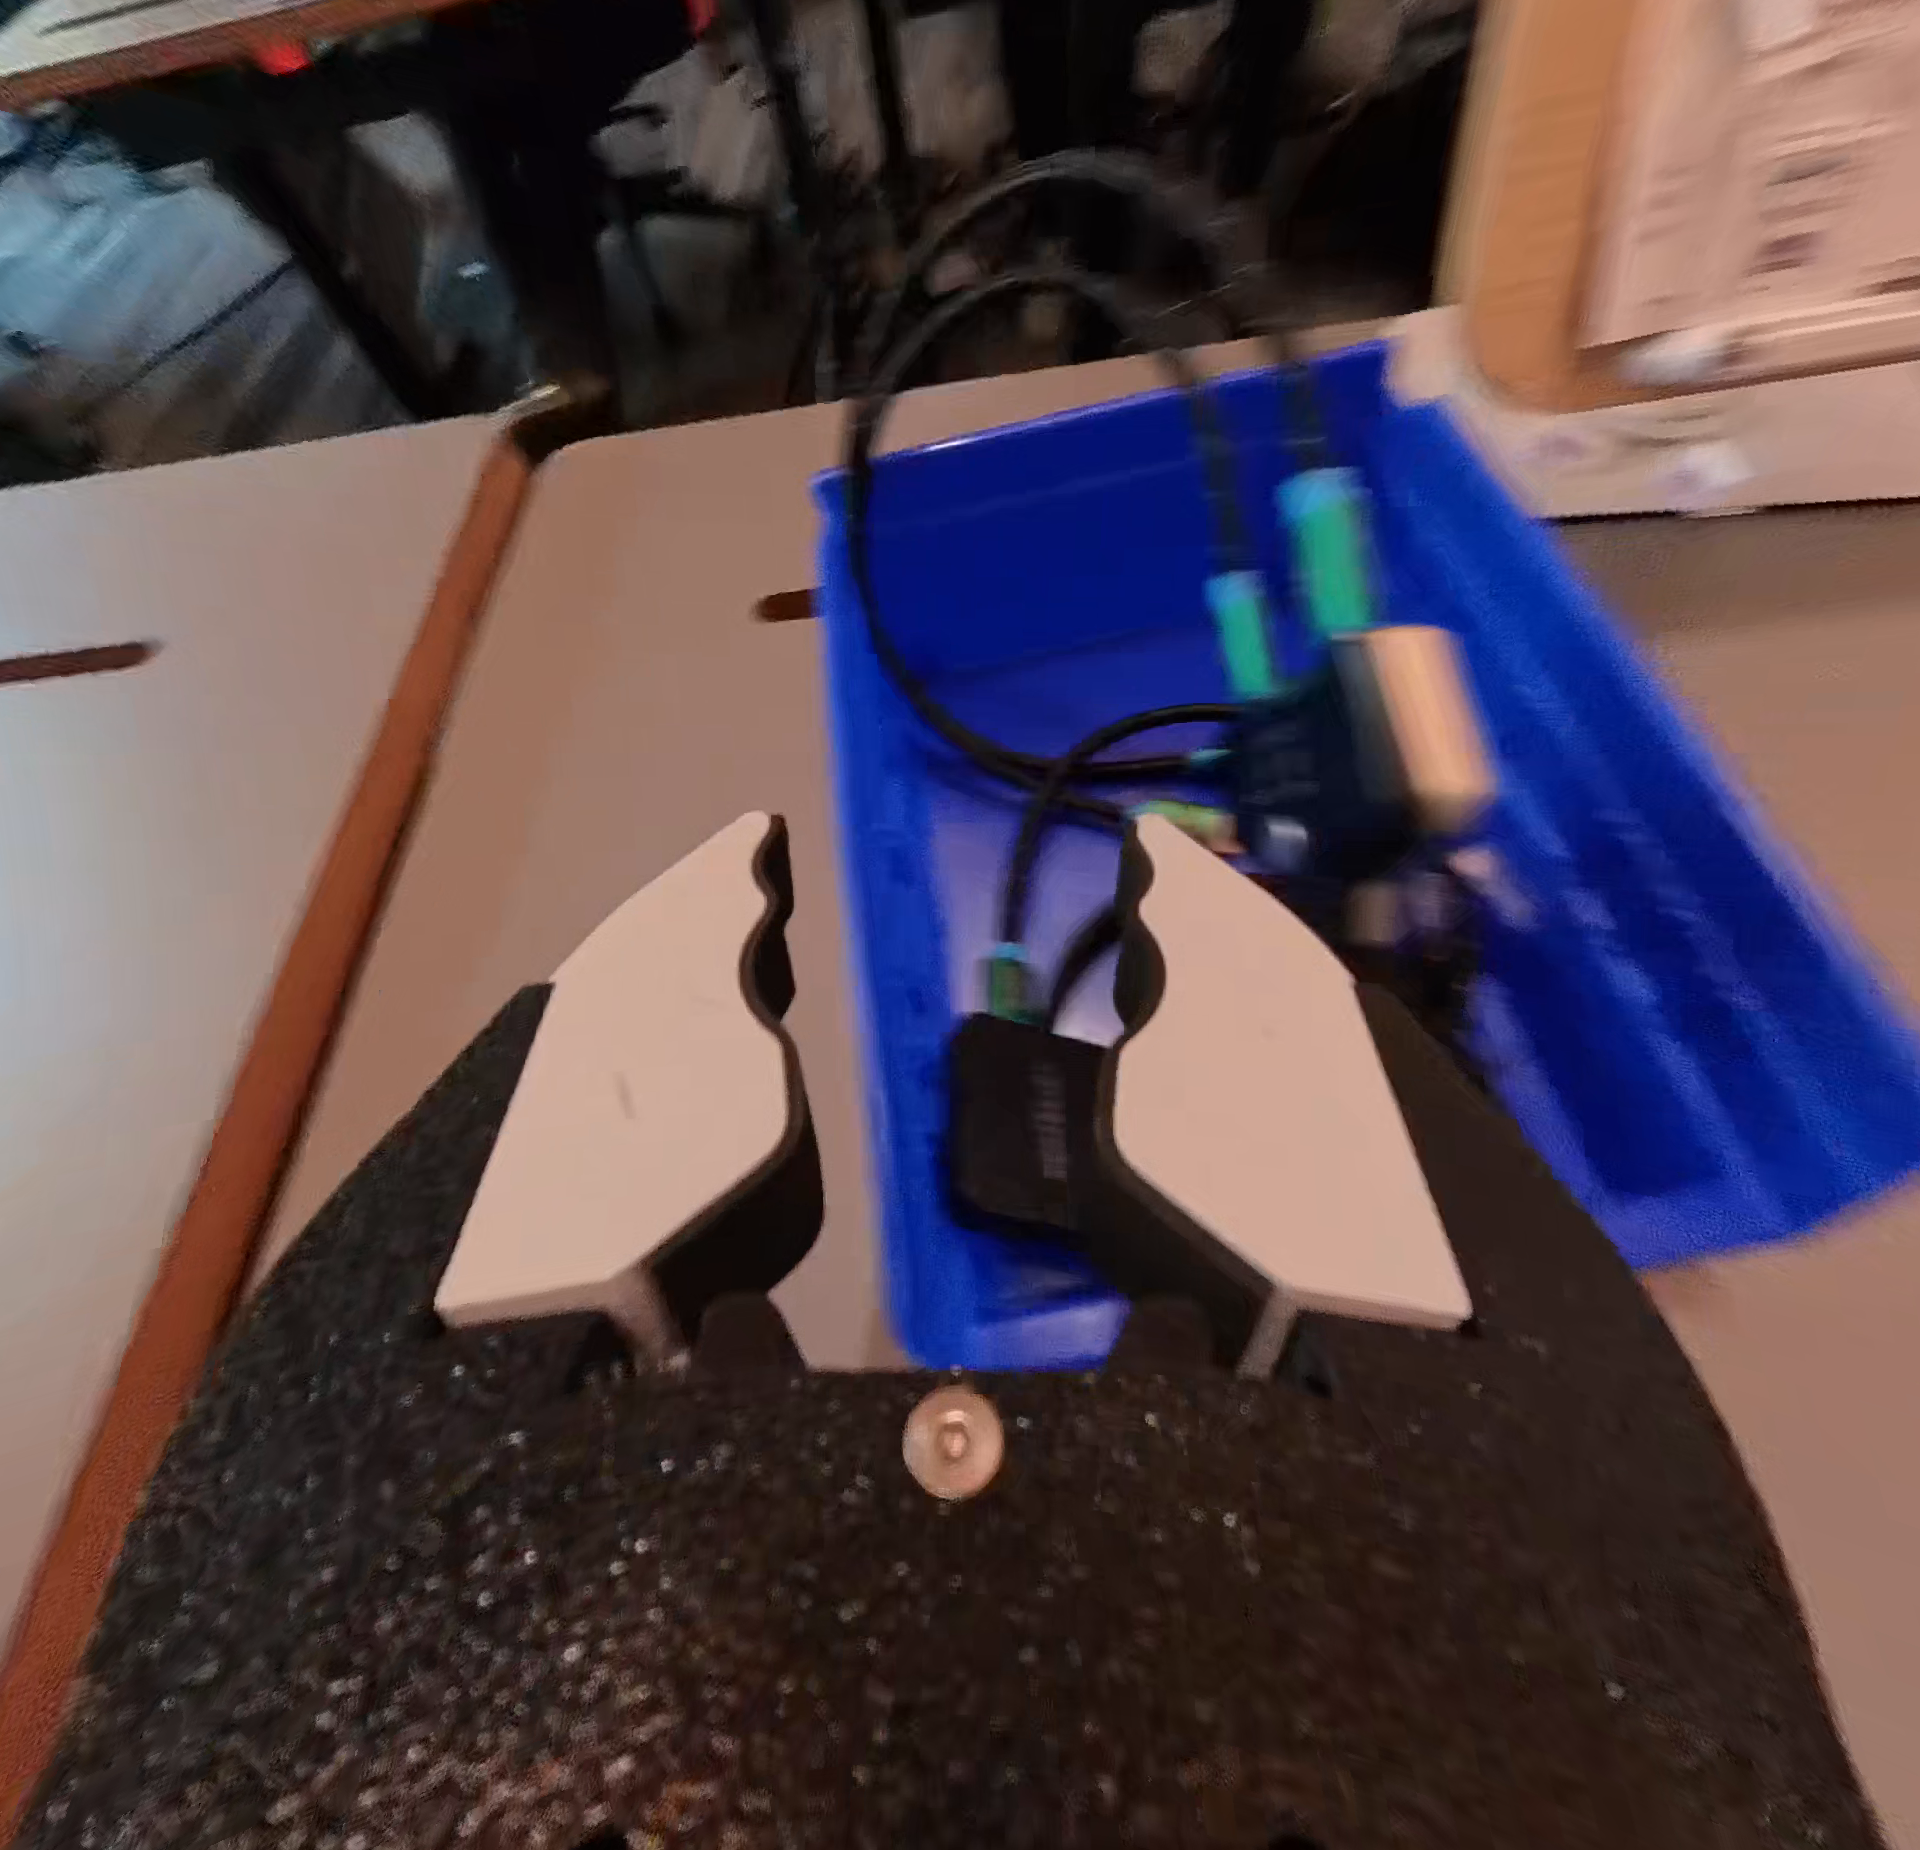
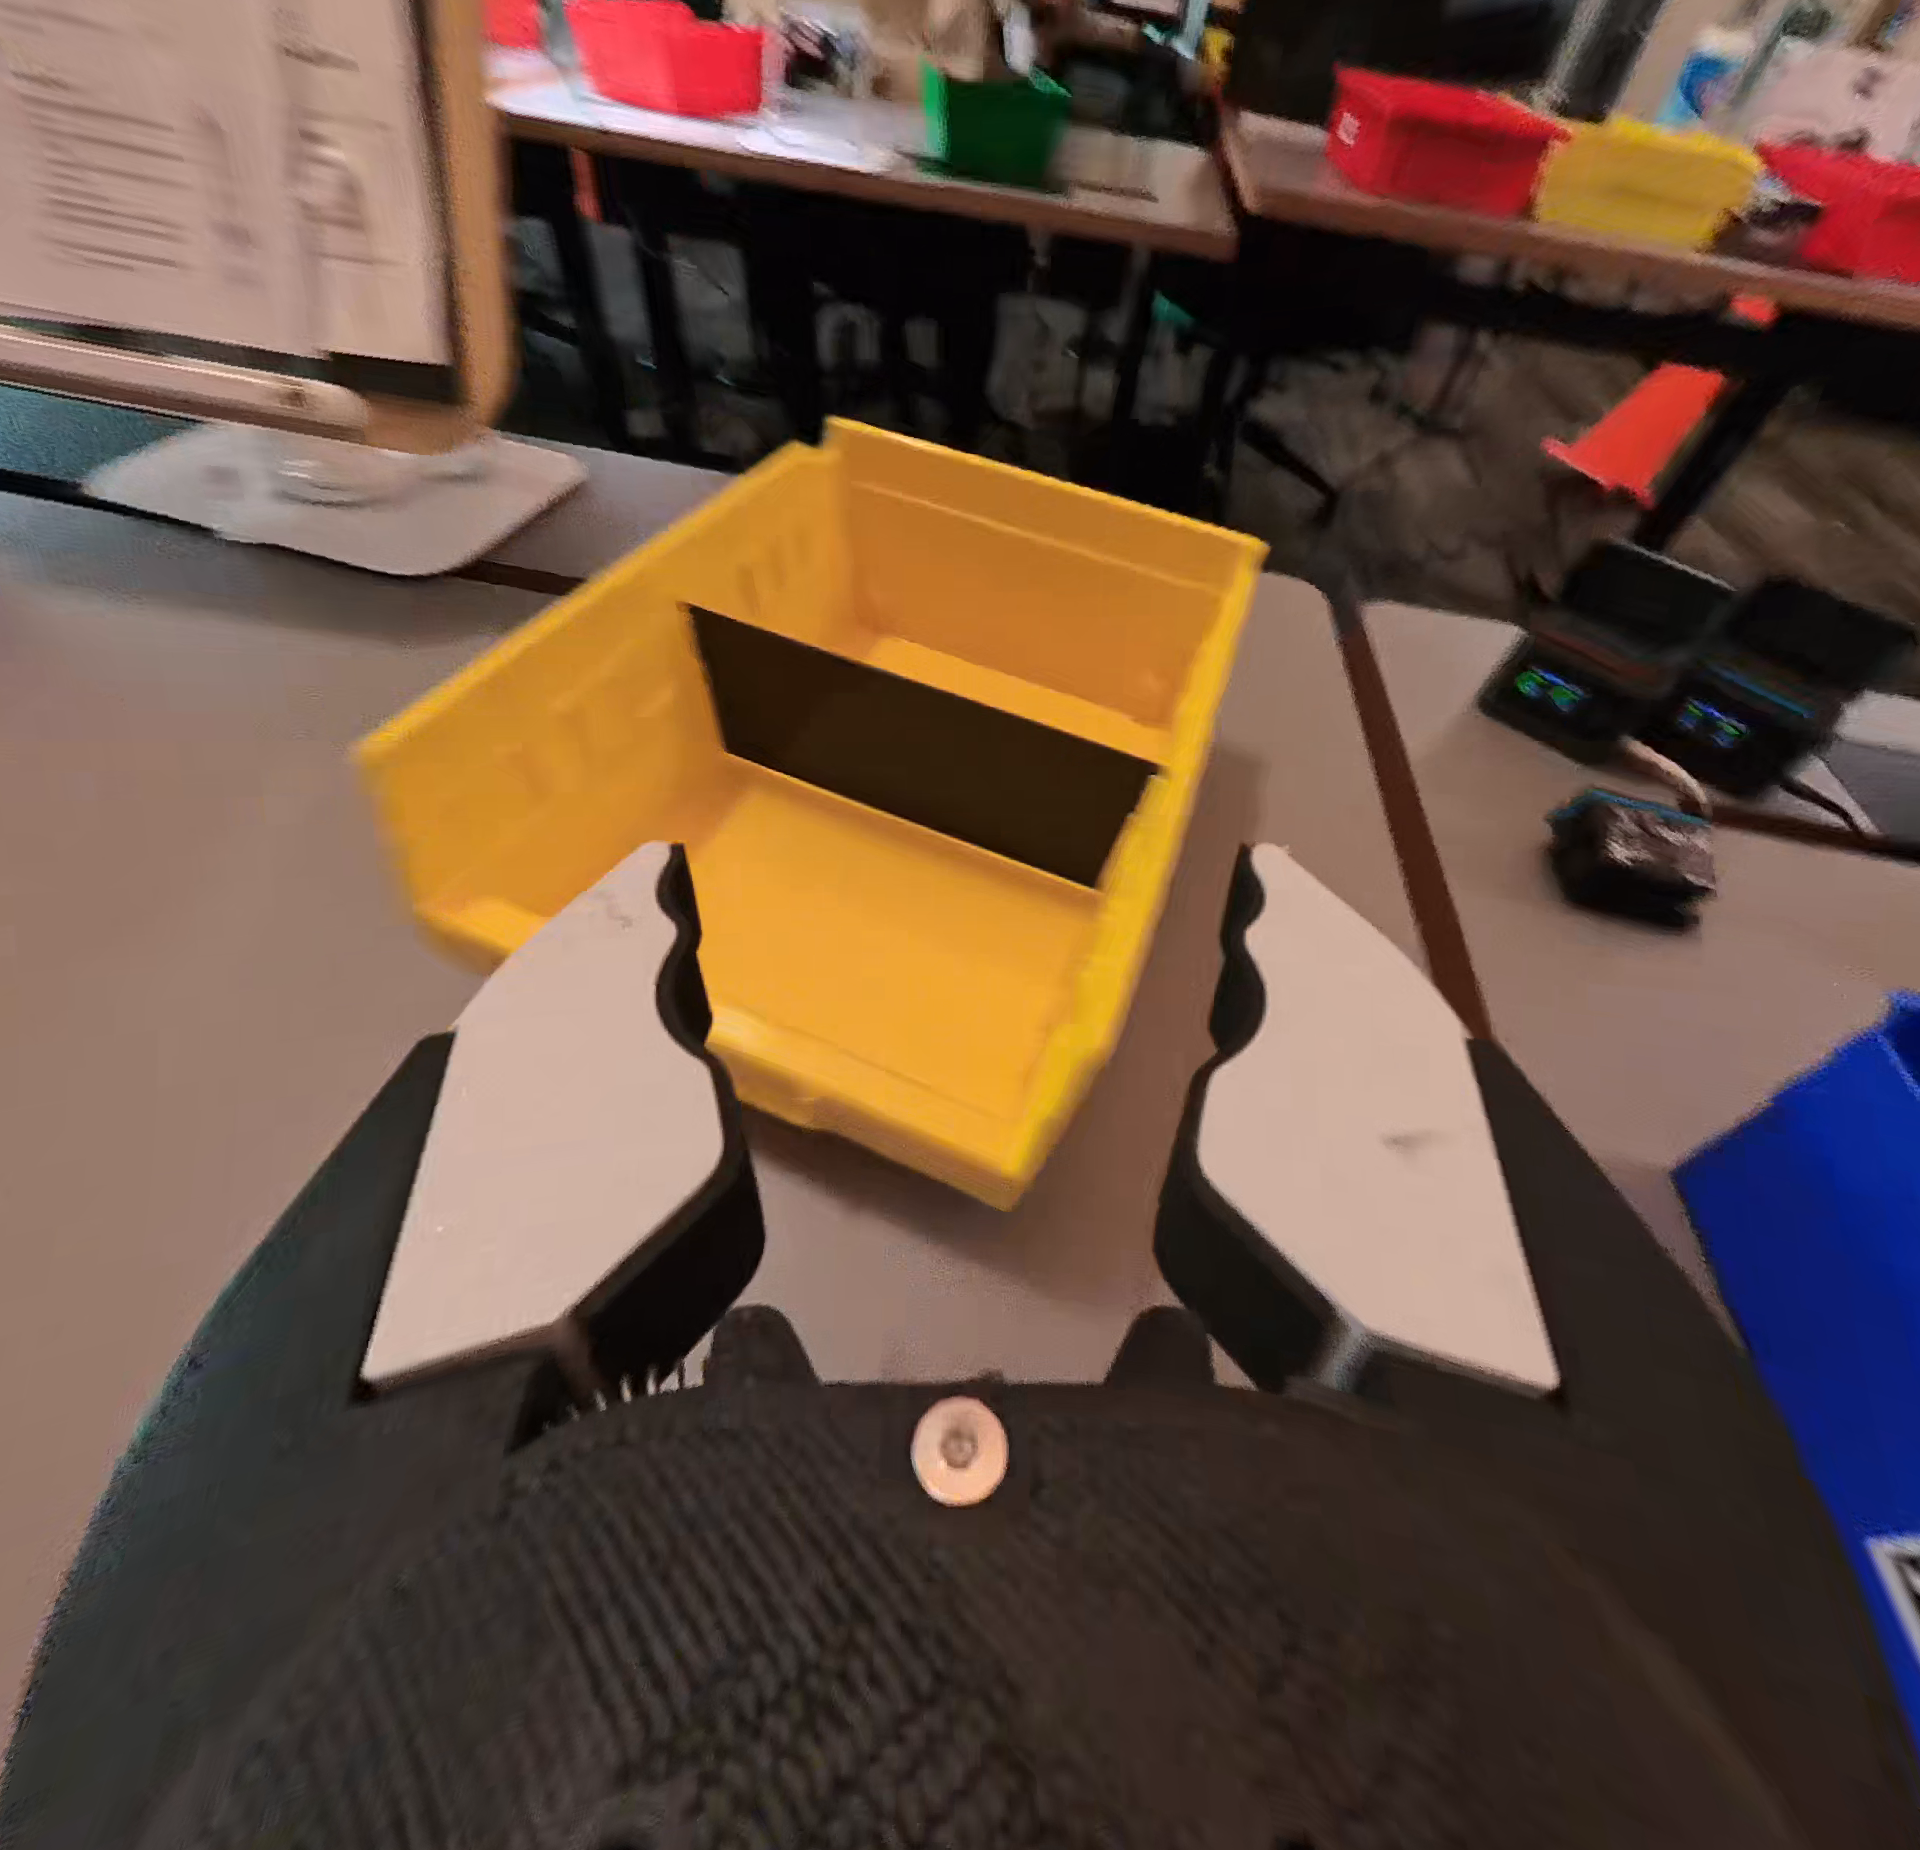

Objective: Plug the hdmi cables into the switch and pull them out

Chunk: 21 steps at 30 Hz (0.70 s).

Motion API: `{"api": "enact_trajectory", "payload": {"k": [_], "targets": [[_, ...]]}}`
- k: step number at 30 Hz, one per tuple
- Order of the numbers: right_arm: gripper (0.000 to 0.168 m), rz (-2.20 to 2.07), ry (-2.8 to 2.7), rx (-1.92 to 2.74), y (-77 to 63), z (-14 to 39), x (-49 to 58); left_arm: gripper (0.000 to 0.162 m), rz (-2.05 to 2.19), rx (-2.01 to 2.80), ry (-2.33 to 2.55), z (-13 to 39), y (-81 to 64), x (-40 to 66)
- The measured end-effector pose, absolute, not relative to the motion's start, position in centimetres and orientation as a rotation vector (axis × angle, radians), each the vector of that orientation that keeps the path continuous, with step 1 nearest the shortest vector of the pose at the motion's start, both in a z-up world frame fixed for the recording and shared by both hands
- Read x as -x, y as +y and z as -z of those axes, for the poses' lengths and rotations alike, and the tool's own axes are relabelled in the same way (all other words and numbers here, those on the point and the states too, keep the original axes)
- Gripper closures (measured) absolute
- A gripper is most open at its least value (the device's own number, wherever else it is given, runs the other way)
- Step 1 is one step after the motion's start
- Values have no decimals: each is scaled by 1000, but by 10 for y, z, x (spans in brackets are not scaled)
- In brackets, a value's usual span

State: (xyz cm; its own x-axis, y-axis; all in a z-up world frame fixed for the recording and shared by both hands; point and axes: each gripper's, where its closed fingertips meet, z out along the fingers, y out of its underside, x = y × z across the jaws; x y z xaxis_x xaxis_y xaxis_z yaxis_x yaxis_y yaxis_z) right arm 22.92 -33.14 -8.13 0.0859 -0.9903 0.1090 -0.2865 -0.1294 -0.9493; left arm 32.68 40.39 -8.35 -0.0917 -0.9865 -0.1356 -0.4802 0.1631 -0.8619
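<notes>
In the left wrist view a blue bin point(image 1: 1621, 865) lies on the grey table. Inside it are a small black HDMI switch point(image 1: 1013, 1125), black cables point(image 1: 883, 595) with green-teal plugs point(image 1: 1325, 553), and a silver box point(image 1: 1418, 720). My left gripper point(image 1: 956, 834) is open and empty, hovering over the bin's near left wall, above the switch. In the right wrist view my right gripper point(image 2: 956, 865) is open and empty above a yellow bin point(image 2: 582, 751) with a black divider point(image 2: 914, 740). A corner of the blue bin point(image 2: 1818, 1239) shows at the right.
A cardboard box point(image 1: 1704, 159) stands behind the blue bin. The table seam point(image 1: 343, 844) runs at left. In the right wrist view a monitor stand point(image 2: 343, 491), a small black object point(image 2: 1631, 855) and two black devices point(image 2: 1704, 678) sit on the tables; coloured bins line far tables.
</notes>
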Motion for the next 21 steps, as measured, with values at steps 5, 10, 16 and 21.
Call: {"api": "enact_trajectory", "payload": {"k": [5,10,16,21], "targets": [[76,865,1087,1524,-222,78,-217,85,989,1444,1851,116,330,-320],[70,731,968,1606,-115,107,-206,93,760,1470,1806,153,331,-345],[71,620,859,1637,-59,105,-183,135,654,1326,1780,155,323,-357],[76,493,791,1592,-39,91,-164,139,577,966,1680,88,294,-344]]}}
